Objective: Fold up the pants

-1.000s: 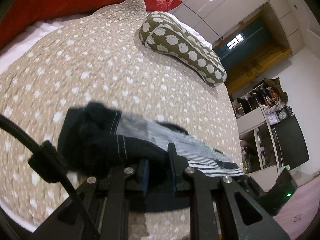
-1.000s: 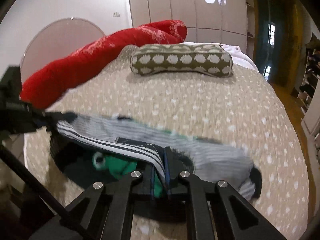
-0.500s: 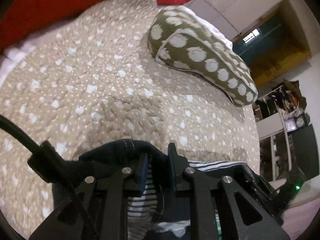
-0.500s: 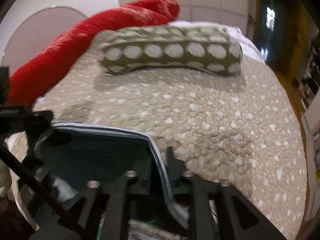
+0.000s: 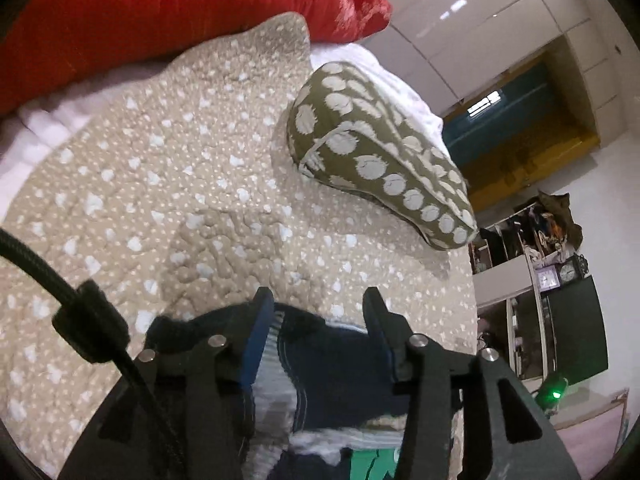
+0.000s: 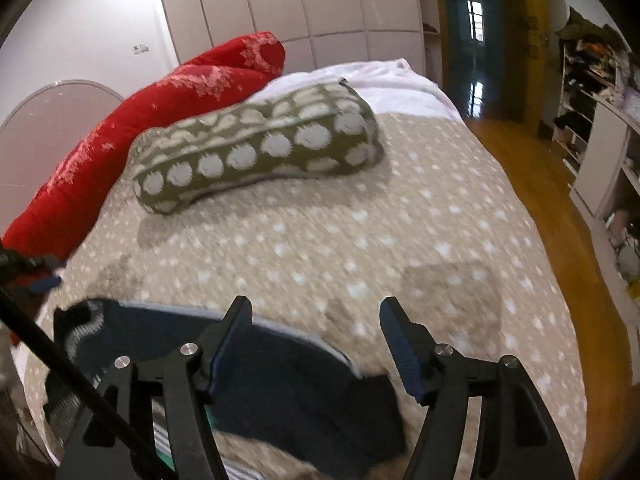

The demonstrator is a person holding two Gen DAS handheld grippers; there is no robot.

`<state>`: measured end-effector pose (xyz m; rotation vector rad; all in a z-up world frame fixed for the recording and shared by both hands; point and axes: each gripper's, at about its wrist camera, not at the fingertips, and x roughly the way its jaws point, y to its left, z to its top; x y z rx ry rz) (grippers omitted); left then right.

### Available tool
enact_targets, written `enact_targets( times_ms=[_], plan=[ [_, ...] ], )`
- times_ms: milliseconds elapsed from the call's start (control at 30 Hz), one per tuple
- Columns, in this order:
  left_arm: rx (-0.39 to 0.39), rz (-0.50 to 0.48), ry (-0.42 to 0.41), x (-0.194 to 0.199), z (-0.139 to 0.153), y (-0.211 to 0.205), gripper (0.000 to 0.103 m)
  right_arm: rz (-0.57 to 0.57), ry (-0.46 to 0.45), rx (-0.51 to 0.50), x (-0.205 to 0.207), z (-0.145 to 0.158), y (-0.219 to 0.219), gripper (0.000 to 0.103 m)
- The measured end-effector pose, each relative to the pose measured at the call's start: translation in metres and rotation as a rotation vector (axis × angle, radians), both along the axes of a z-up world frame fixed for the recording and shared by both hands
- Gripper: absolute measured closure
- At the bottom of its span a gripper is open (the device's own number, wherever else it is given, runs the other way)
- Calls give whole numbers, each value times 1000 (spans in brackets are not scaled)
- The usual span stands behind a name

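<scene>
The pants [image 5: 336,364] are dark navy with grey-and-white striped lining and a green patch. They lie folded on the beige dotted bedspread [image 5: 180,184]. My left gripper [image 5: 318,304] is open, its jaws standing over the upper edge of the pants with nothing held. In the right wrist view the pants [image 6: 280,376] lie flat below my right gripper [image 6: 314,310], which is open and empty, just above the fabric's far edge. The lower part of the pants is hidden behind the gripper frames.
An olive pillow with pale spots [image 6: 256,152] lies across the bed beyond the pants; it also shows in the left wrist view [image 5: 376,160]. A red quilt [image 6: 152,112] runs along the left side. Shelves [image 6: 600,128] and wooden floor [image 6: 532,168] lie to the right.
Both grippers held the pants' edge and carried it forward over the rest of the garment. Both have now opened and let the fabric go; it lies folded on the bed.
</scene>
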<state>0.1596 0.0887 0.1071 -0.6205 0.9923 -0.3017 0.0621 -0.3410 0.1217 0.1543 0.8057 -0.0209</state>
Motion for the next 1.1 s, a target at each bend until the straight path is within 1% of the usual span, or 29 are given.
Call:
enact_targets(
  times_ms=[100,167,200,233,267,300,333,367,400,433,467,500,533,567,600,667,733,767,800,900,933,967,1000,1033,1067,1100],
  plan=[
    [50,-24,-27,-28,7,-1,53,-31,36,42,-12,-15,-13,32],
    [64,-39,-33,-50,6,1,52,-62,60,99,-18,-30,-21,32],
    [62,-42,-30,-61,3,4,52,-61,69,130,-20,-36,-23,34],
    [57,-44,-25,-71,0,7,52,-41,87,164,-21,-43,-22,66],
    [53,-45,-18,-82,-3,10,52,-4,123,178,-20,-48,-17,92],
    [55,-43,-13,-91,-7,13,52,7,132,166,-20,-49,-13,95],
    [64,-38,-9,-100,-10,15,52,8,95,159,-24,-42,-11,95],
    [78,-30,-7,-108,-12,19,52,1,70,177,-26,-36,-13,95],
    [94,-17,-12,-118,-14,23,52,-26,43,199,-29,-31,-19,95],
    [104,-6,-16,-124,-14,27,52,-93,20,190,-33,-25,-26,94],
    [114,13,-19,-131,-15,32,52,-152,16,150,-36,-23,-31,88],
    [118,29,-18,-137,-17,37,52,-215,19,95,-39,-21,-34,75],
    [119,42,-18,-143,-18,42,52,-281,20,37,-46,-20,-38,71],
    [120,55,-20,-149,-19,46,52,-300,3,37,-56,-18,-42,71],
    [127,67,-25,-153,-19,49,52,-280,-13,77,-67,-18,-43,71],
    [160,90,-41,-164,-20,52,51,-225,-30,153,-90,-20,-40,62],
    [169,102,-51,-175,-22,51,51,-158,-47,220,-110,-24,-33,34],
    [161,103,-50,-179,-24,50,51,-114,-47,258,-123,-31,-26,31],
    [147,100,-45,-183,-27,49,51,-91,-38,280,-131,-38,-22,31],
    [113,63,-18,-188,-35,38,51,-64,8,335,-135,-60,-6,31],
    [114,51,-9,-189,-37,33,51,-59,12,362,-134,-66,-4,33],
    [118,45,-1,-190,-38,29,51,-55,7,391,-133,-70,-1,51],
    [120,40,2,-191,-39,25,51,-44,10,433,-132,-73,1,85],
    [122,37,3,-192,-39,23,51,-35,11,510,-132,-76,1,88],
    [126,37,2,-194,-38,22,51,-45,-15,542,-134,-74,-1,88],
    [133,41,-2,-195,-36,21,51,-52,-59,574,-140,-66,-4,89]
  ],
)
